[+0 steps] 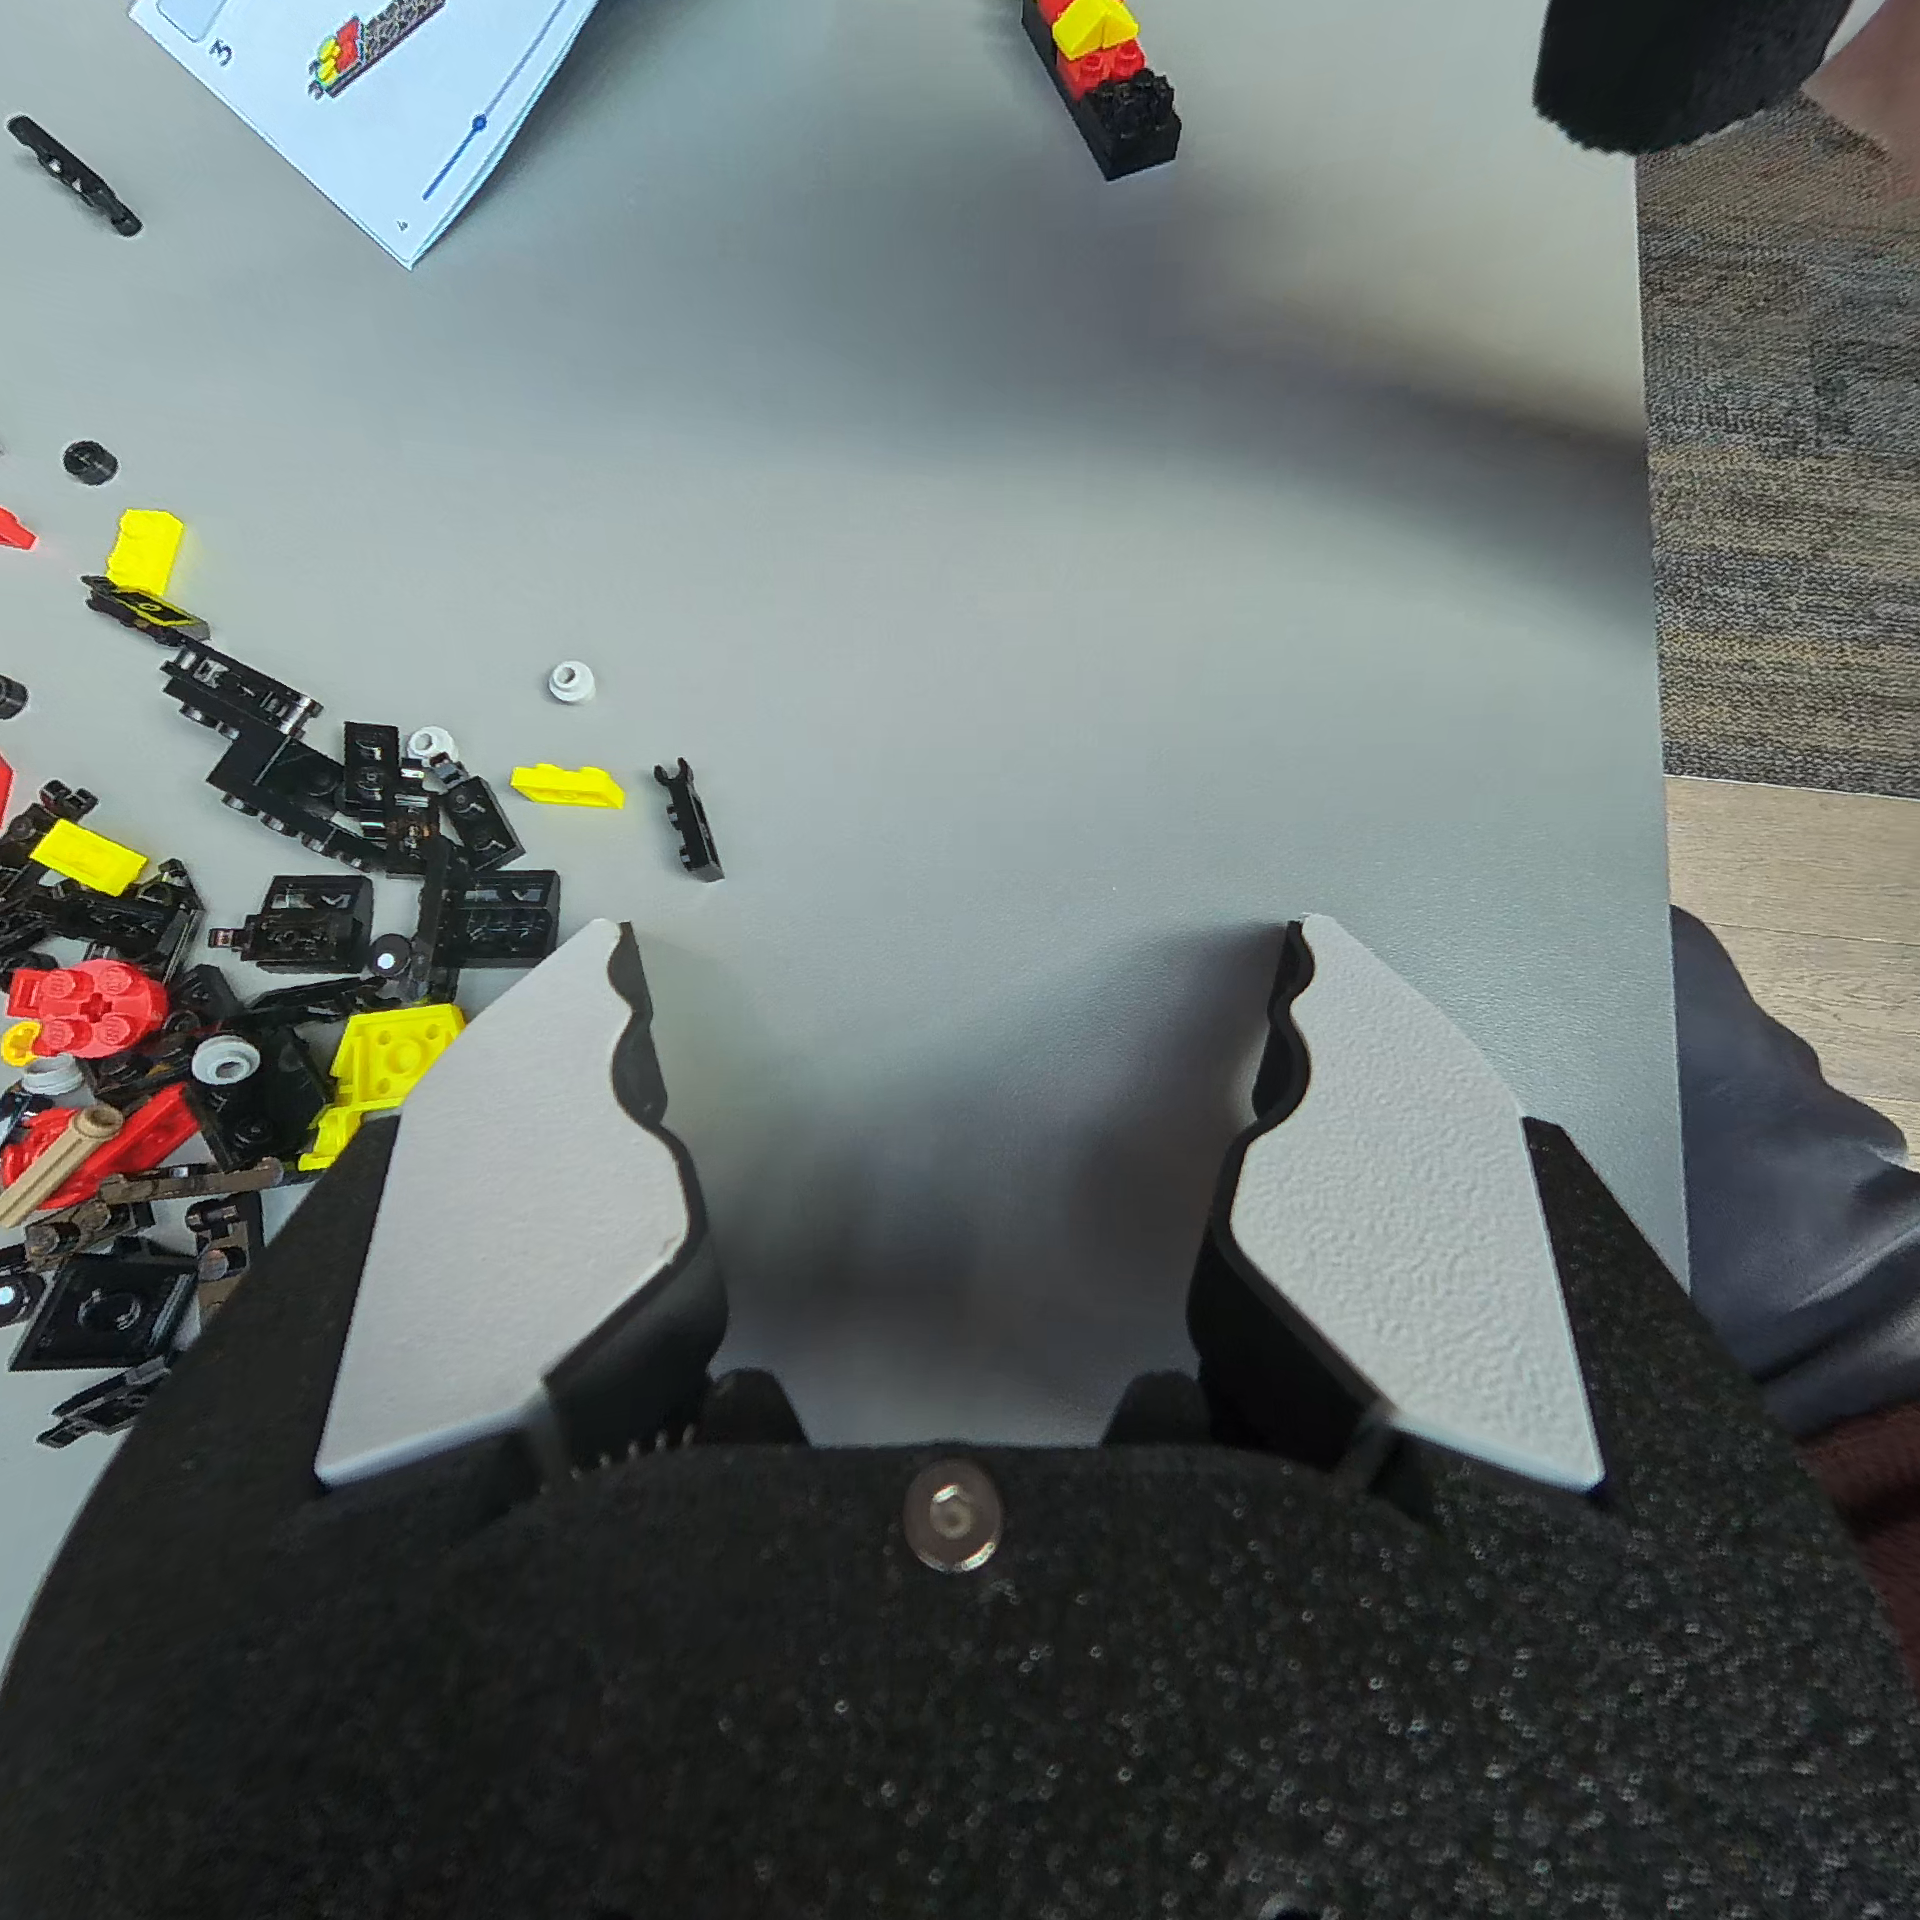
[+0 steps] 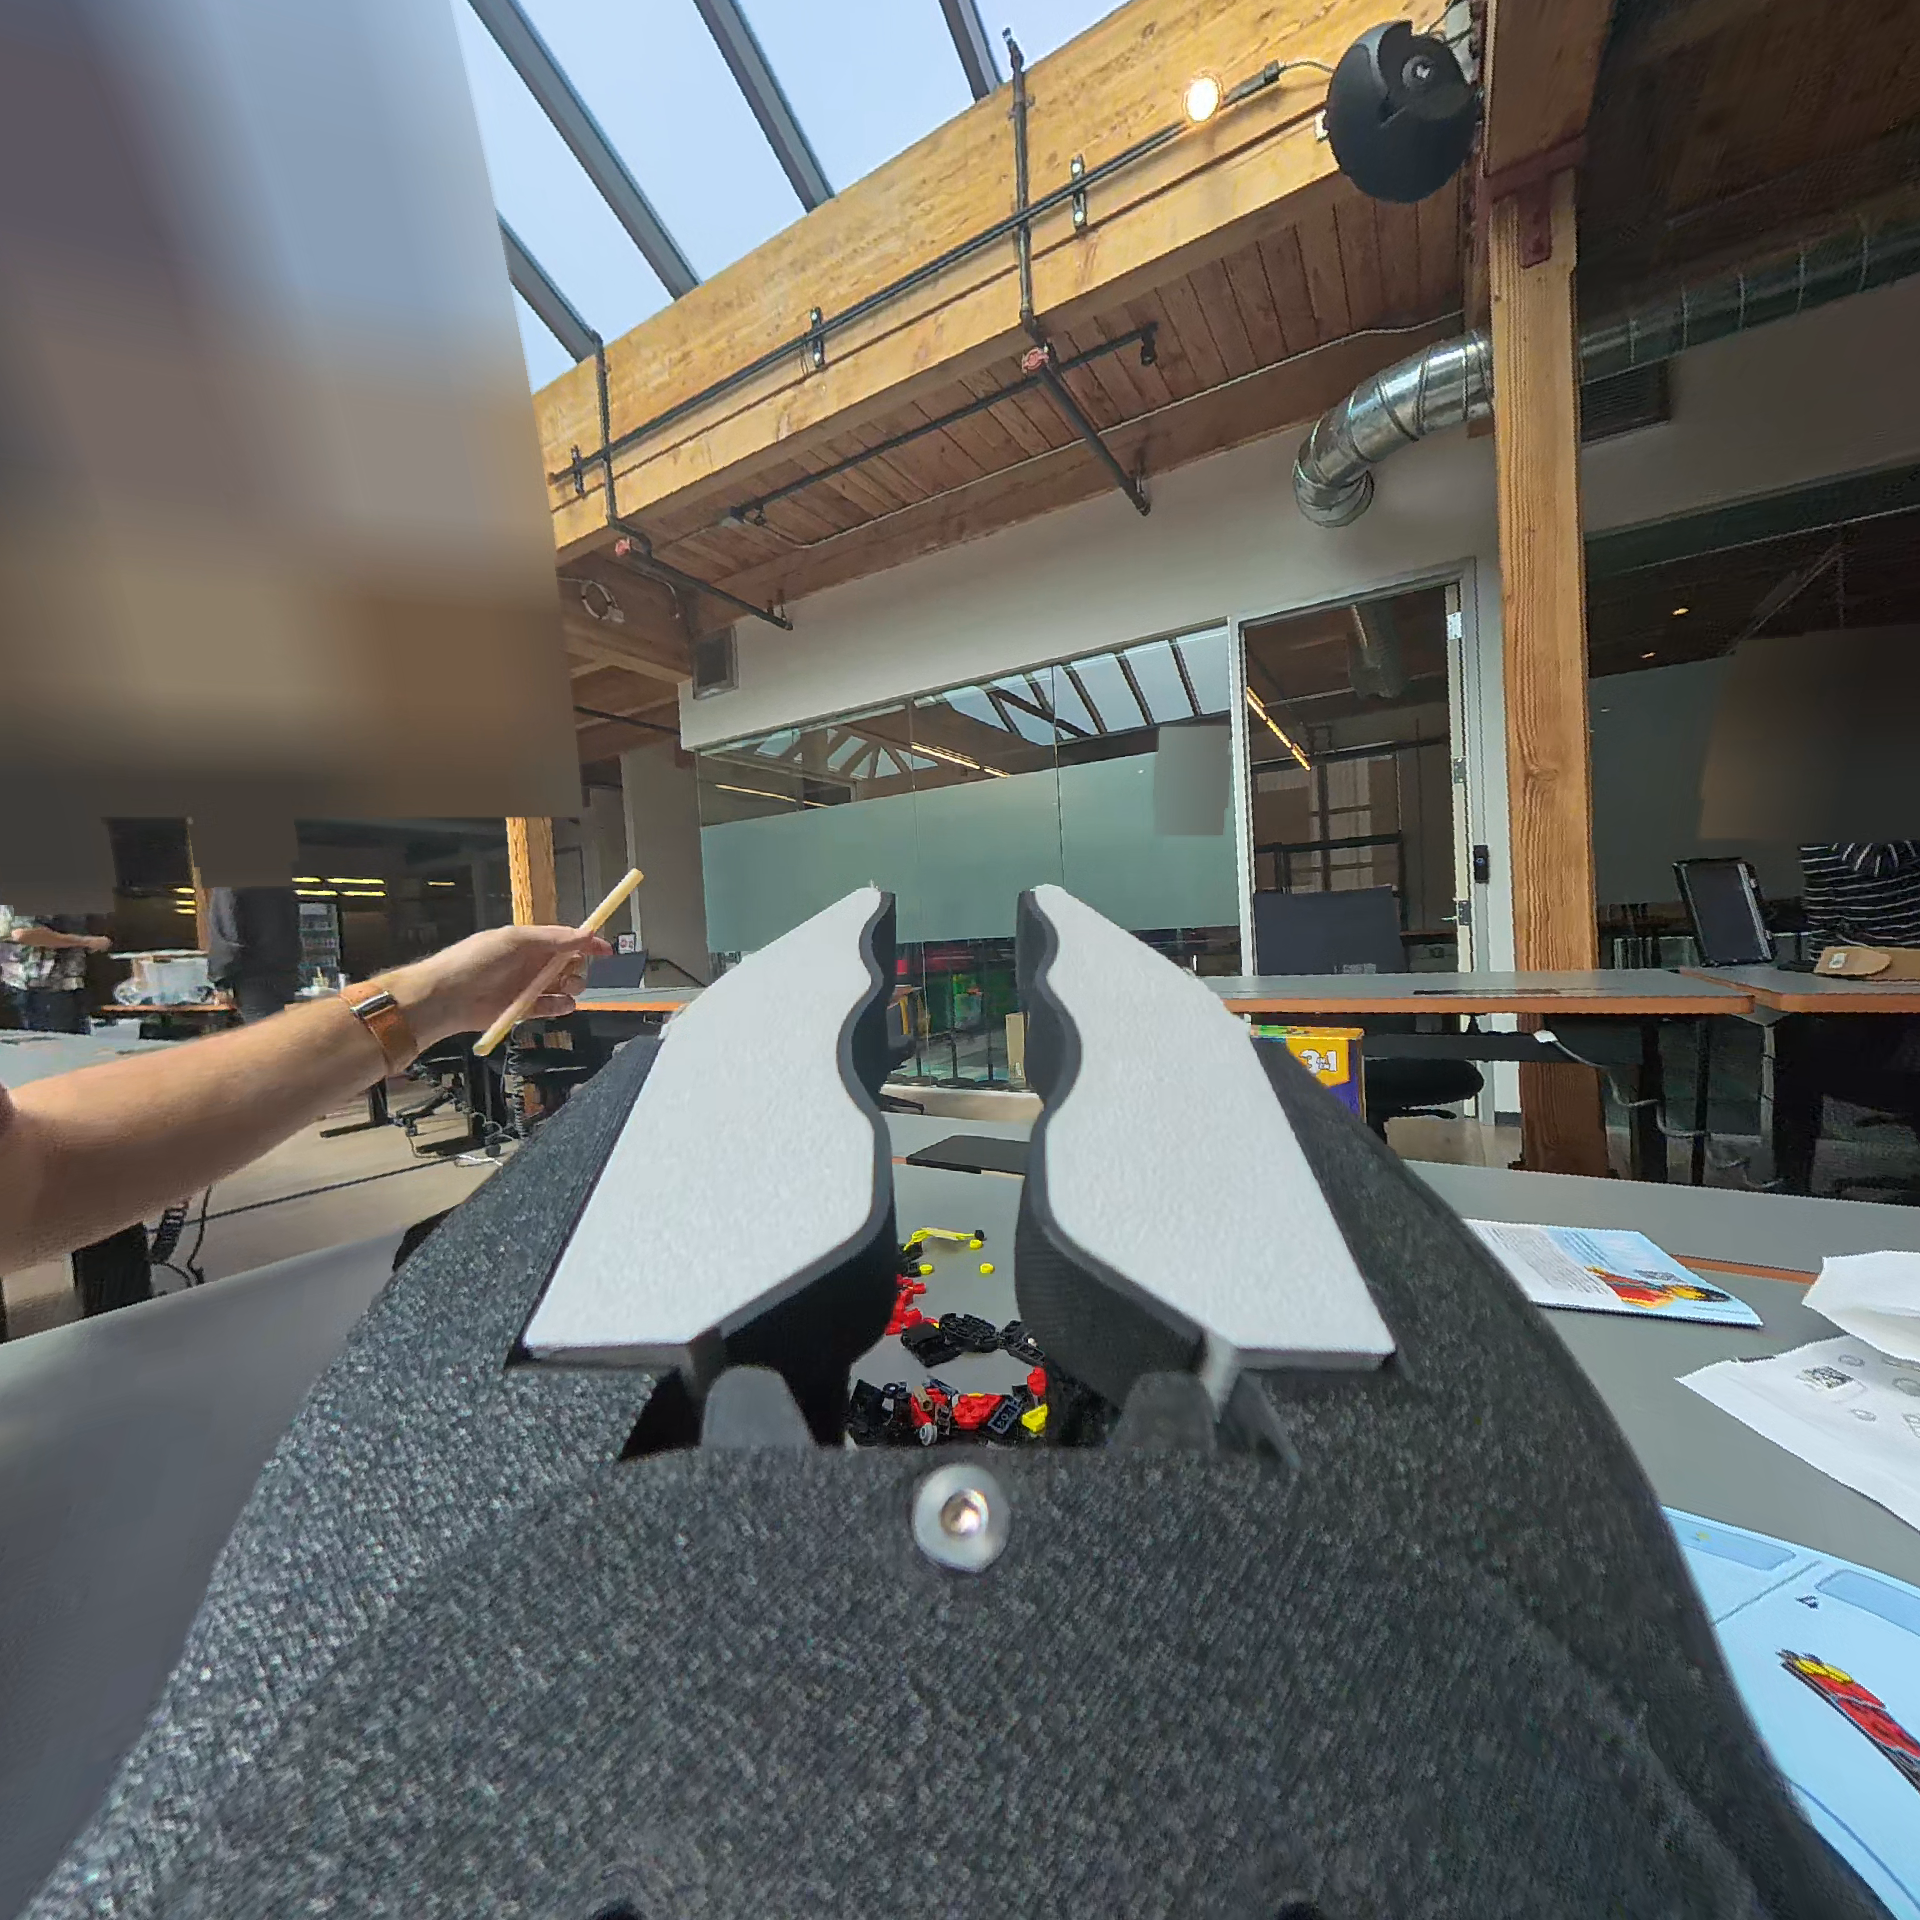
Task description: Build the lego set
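Left wrist view, left to right: loose pile [image 1: 208, 987] of black, red and yellow bricks at the table's left edge, a yellow slope [image 1: 568, 785] and a black clip [image 1: 689, 821] lying just off its right fringe; booklet [image 1: 395, 104] at top left; the part-built model [image 1: 1112, 83] at top centre, well apart from the pile; bare grey table [image 1: 987, 571] between. Left gripper [image 1: 961, 930] hangs over that bare patch, jaws wide apart, nothing between them. Model is a short black bar with red and yellow bricks stacked on top; long axis runs from the top edge down and slightly right, black end nearest the gripper. Its far end is cut off by the frame. Right wrist view, left to right: a person's bare arm [image 2: 260, 1039] reaching out with a tan stick [image 2: 561, 961]; right gripper [image 2: 954, 904] tilted up toward the room, jaws a narrow gap apart, empty; the pile [image 2: 956, 1371] glimpsed low between the fingers; papers [image 2: 1621, 1278] on the right. Judgement: build is early, between placements, next piece not yet picked. Next move likely calls for the left gripper to swing toward the pile, line up on one brick clear of its neighbours, and close; the right would need to tip down to the model to steady it.
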The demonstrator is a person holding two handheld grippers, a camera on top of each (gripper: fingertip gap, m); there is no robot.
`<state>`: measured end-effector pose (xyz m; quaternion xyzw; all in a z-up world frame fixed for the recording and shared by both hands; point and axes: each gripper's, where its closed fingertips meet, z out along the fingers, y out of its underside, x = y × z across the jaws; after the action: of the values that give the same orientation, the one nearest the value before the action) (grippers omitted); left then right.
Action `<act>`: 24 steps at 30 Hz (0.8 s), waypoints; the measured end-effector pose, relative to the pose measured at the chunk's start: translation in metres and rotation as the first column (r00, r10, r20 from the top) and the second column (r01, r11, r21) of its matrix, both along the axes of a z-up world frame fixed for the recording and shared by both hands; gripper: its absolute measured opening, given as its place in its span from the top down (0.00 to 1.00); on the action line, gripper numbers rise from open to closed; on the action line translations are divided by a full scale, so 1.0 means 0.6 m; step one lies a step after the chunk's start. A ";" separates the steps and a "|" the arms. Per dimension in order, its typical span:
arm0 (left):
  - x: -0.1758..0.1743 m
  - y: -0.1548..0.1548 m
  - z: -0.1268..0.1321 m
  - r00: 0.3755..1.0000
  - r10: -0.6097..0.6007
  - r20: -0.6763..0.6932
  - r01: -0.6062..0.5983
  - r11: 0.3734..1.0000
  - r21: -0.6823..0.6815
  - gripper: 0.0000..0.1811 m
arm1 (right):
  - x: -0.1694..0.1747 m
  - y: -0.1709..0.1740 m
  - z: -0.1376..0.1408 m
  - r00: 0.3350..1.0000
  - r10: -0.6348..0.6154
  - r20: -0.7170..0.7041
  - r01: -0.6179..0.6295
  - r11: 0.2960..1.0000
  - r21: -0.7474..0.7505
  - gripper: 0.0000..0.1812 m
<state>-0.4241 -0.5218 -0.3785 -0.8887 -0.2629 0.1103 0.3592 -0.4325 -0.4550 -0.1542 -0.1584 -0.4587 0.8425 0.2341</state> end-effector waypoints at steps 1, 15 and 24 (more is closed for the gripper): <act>0.000 0.000 0.000 1.000 0.000 0.000 0.000 1.000 0.000 0.37 | 0.001 -0.003 0.002 1.000 0.000 0.001 0.000 1.000 0.011 0.88; 0.000 0.000 0.000 1.000 0.000 0.000 0.000 1.000 0.000 0.37 | 0.010 -0.054 0.041 0.999 -0.045 -0.013 0.046 0.995 0.093 0.88; 0.000 0.000 0.000 1.000 0.000 0.000 0.000 1.000 0.000 0.38 | 0.000 -0.069 0.035 0.998 -0.061 0.004 0.060 0.987 0.150 0.88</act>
<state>-0.4241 -0.5218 -0.3783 -0.8887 -0.2629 0.1102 0.3592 -0.4323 -0.4963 -0.1329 -0.1578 -0.5166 0.7974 0.2690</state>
